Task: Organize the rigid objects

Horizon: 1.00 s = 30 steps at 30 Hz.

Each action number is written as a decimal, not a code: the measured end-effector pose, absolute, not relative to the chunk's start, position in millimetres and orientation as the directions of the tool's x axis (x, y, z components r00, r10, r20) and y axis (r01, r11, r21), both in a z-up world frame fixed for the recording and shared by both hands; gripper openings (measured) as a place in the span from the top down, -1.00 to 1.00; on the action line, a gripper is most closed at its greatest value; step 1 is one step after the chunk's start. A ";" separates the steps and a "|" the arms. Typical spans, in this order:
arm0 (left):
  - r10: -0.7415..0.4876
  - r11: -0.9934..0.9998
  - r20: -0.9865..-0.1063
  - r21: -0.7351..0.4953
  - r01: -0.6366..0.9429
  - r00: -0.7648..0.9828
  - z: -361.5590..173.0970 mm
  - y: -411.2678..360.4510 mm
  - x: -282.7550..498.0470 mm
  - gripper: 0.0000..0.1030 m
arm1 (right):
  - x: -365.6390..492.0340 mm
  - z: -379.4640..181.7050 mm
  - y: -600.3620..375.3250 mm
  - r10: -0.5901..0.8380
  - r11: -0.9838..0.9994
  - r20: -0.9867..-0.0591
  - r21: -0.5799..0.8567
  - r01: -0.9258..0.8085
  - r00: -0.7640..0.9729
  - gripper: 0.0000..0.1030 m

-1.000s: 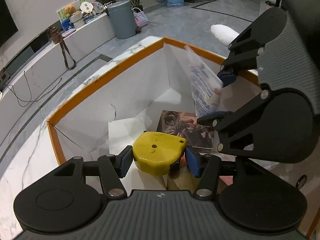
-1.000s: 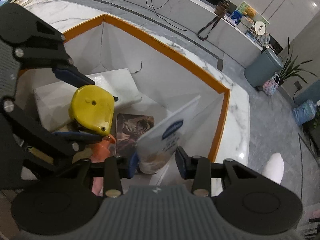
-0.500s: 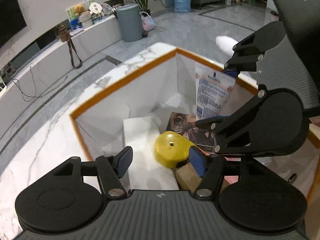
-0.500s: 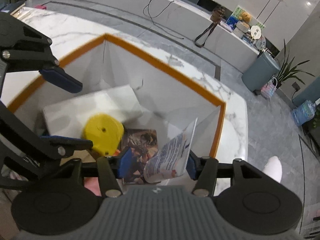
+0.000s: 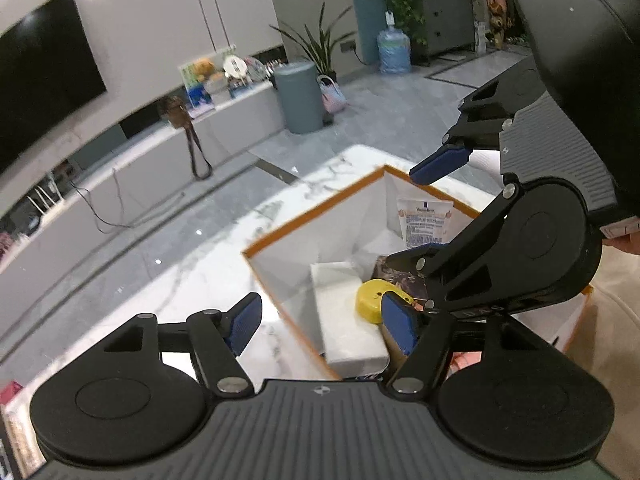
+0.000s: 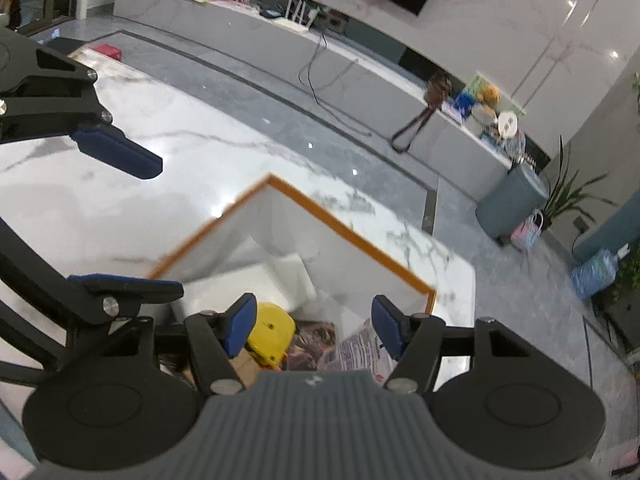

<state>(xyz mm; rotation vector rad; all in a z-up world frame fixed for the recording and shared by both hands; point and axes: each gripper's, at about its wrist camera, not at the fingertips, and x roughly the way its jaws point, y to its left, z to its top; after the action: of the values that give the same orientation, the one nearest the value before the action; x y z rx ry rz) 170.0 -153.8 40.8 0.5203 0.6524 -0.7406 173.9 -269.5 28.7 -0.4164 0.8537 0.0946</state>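
Left view: left gripper (image 5: 322, 326) has just been opening, fingers wide and empty. The hard yellow tape measure (image 5: 374, 300) sits beyond the right finger, dropped in the orange-rimmed box (image 5: 320, 204) on the marble desk (image 5: 200, 280).

Right view: right gripper (image 6: 314, 326) likewise opening, empty; the crinkly printed pouch (image 6: 356, 352) lies below its right finger, inside.

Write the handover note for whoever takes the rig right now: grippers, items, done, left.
Left gripper: open, empty, jaws just been opening, above the box's near corner.
Right gripper: open, empty, jaws just been opening, above the box.
Orange-rimmed box: holds the yellow tape measure beside the white block, and the printed pouch leaning on the far wall.
Done: tape measure and pouch are in the box.
Left: no other loose items show in these views; check the table.
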 end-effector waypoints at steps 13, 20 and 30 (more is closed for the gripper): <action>-0.436 0.706 -0.593 0.241 0.666 0.677 81.3 -111.6 103.1 -0.63 | 98.1 79.4 -250.9 -0.087 0.933 -0.678 -0.313 -0.179 0.730 -0.56; -0.371 0.821 -0.477 0.233 0.521 0.797 83.5 -94.0 67.2 -0.66 | 44.9 83.2 -253.5 -0.072 0.960 -0.581 -0.261 -0.101 0.811 -0.75; -0.245 0.944 -0.377 0.116 0.308 0.893 56.4 -85.2 47.9 -0.91 | -9.6 46.1 -252.1 -0.142 0.989 -0.432 -0.090 0.115 0.890 -0.91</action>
<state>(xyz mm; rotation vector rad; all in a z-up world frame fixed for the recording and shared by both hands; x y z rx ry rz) 47.9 -85.2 56.4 0.1754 0.3672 -0.2879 -9.6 -252.1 46.1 -0.0624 0.4535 -0.1336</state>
